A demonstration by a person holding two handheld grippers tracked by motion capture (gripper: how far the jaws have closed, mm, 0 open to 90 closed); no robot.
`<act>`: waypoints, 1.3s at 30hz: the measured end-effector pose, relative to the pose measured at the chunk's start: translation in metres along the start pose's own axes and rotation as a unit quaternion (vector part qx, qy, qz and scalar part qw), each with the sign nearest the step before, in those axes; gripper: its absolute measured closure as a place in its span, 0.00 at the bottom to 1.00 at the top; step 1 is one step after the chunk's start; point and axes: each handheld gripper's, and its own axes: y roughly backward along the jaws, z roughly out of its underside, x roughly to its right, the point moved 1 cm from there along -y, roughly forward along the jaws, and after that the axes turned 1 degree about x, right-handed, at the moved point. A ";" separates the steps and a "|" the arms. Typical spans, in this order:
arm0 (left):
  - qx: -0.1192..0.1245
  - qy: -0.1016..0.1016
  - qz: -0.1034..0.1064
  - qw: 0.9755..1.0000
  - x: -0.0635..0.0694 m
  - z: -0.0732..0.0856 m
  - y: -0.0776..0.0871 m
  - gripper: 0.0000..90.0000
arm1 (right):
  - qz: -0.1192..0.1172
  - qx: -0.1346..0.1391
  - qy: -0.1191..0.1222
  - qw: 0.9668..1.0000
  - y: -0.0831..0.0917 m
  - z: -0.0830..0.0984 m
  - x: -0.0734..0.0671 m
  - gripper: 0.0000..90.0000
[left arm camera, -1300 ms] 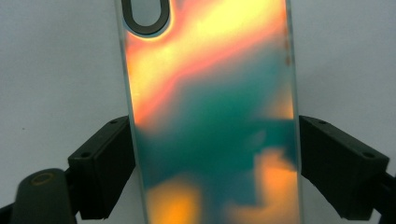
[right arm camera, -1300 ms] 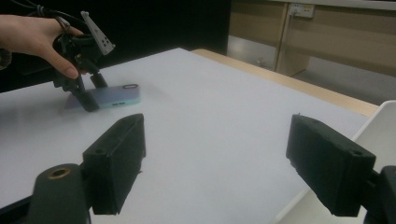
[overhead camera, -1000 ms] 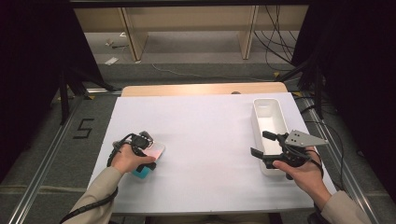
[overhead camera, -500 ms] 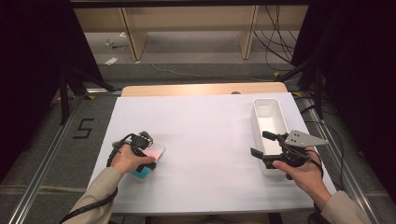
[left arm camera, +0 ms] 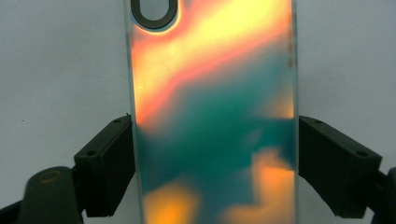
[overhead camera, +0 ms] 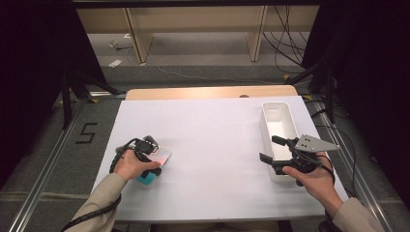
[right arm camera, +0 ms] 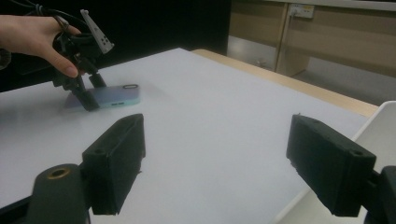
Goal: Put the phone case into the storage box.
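Nothing shifts between the earlier views and now: the left gripper (left arm camera: 212,154) stays planted over the phone case (left arm camera: 212,112), well left of the white bin (overhead camera: 279,126), jaws flanking its edges, seemingly touching; clamped or not, I cannot tell. The right gripper (overhead camera: 270,149) hovers beside the bin, jaws apart and empty, so the lift looks yet to begin.

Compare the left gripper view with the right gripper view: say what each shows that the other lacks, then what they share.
Left gripper view alone: the iridescent orange-and-teal phone case close up, its dark oval camera cut-out at the top, and the left gripper with its black jaws against both long edges.

Right gripper view alone: the right gripper open over bare sheet, the white plastic bin, a hand.

Shared: the case and the white table sheet.
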 end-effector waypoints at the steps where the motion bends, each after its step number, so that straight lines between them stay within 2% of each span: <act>1: 0.002 0.002 0.002 1.000 0.000 0.000 0.000 0.19 | 0.000 0.000 0.000 1.000 0.000 0.000 0.000 0.23; 9: 0.018 0.003 0.013 1.000 -0.001 0.003 0.003 0.19 | 0.001 0.000 0.001 1.000 0.000 0.000 0.000 0.23; 14: 0.040 -0.001 0.017 0.999 0.002 0.001 0.009 0.18 | 0.000 0.000 0.001 1.000 0.000 0.000 0.000 0.23; 17: 0.063 -0.008 0.016 0.998 0.004 0.000 0.012 0.19 | 0.000 0.000 0.001 1.000 0.000 0.000 0.000 0.23; 24: 0.100 -0.013 0.015 0.995 0.006 -0.002 0.017 0.19 | 0.001 0.000 0.001 1.000 0.000 0.000 0.000 0.23; 30: 0.138 -0.015 0.022 0.990 0.008 -0.004 0.021 0.19 | 0.001 -0.001 0.002 1.000 -0.001 0.000 0.000 0.23; 39: 0.197 -0.020 0.023 0.980 0.012 -0.006 0.026 0.19 | 0.003 0.000 0.002 1.000 -0.001 0.000 0.000 0.22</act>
